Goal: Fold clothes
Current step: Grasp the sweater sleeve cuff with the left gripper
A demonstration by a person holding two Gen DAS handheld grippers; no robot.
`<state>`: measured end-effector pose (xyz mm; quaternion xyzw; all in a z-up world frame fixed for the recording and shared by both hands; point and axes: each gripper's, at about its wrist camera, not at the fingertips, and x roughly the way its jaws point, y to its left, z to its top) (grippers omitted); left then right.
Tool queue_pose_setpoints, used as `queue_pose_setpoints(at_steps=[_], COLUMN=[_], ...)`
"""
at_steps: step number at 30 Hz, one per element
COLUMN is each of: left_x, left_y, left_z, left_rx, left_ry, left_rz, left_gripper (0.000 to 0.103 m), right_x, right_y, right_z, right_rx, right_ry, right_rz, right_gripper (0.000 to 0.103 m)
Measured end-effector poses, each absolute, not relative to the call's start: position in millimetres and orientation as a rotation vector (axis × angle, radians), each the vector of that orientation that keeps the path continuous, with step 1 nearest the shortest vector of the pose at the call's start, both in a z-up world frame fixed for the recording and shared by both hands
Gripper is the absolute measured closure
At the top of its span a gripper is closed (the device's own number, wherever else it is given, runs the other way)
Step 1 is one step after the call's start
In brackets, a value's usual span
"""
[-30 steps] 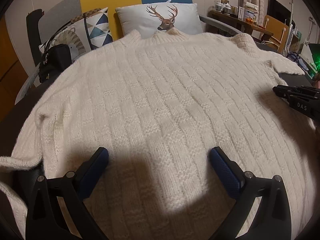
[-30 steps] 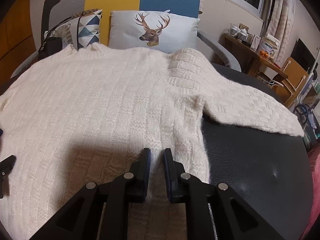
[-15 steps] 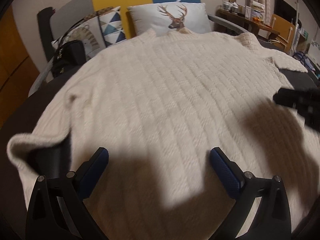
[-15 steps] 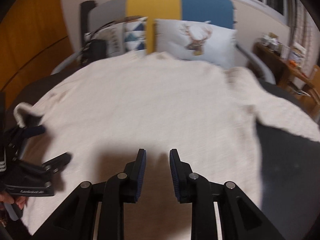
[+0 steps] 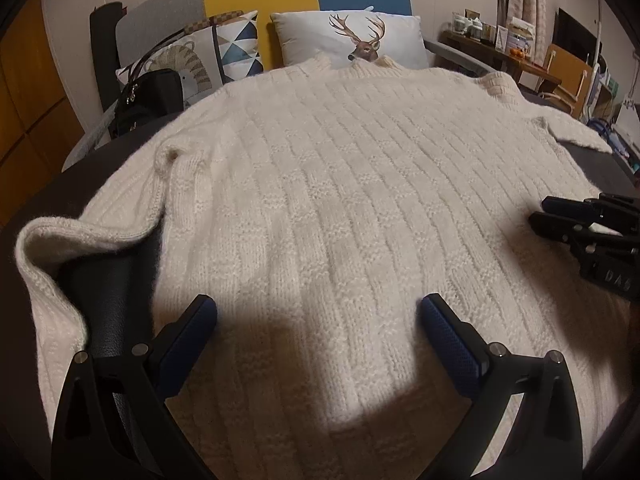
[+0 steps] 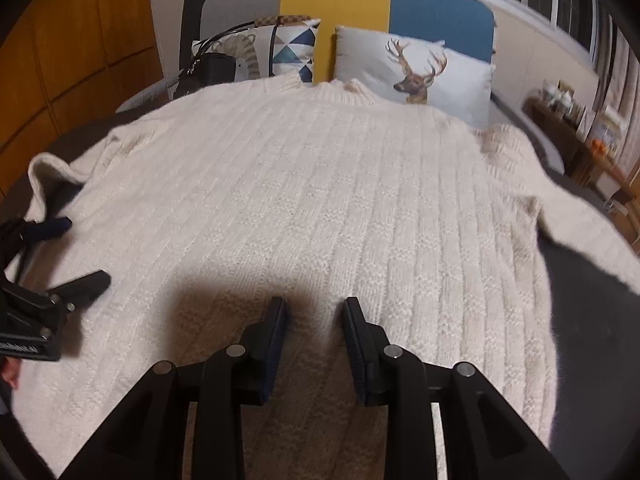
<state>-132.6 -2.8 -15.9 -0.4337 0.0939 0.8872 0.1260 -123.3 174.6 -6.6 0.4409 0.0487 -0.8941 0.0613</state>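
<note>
Dark bed (image 6: 600, 320) backed by pillows; cream sweater (image 5: 340, 200) spread flat, collar far, hem near; left gripper (image 5: 316, 332) held wide, empty, nearer left sleeve (image 5: 48, 240); right gripper (image 6: 316, 328) opening, nothing between.

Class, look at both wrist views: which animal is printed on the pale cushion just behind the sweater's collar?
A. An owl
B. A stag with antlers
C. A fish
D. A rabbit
B: the pale cushion behind the collar of the cream knitted sweater shows a brown stag's head with branching antlers, seen in both views.
</note>
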Motion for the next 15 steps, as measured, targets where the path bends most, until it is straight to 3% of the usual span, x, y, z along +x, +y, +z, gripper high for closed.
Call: queue_pose_setpoints(at_steps=[11,15], left_x=[-100.5,-96.4], left_y=[-108.1,-181.6], left_z=[56.7,67.8], left_rx=[-1.053,-1.136], left_ry=[0.007,-0.235], left_rz=[2.944,3.056], left_gripper=[0.000,0.000], right_x=[-124.7,-123.3], right_y=[172.8,173.0], right_z=[-5.6,-5.1], right_rx=[1.322,1.322], right_ry=[0.184,0.174], right_rz=[-2.723,-2.723], right_gripper=[0.073,0.073])
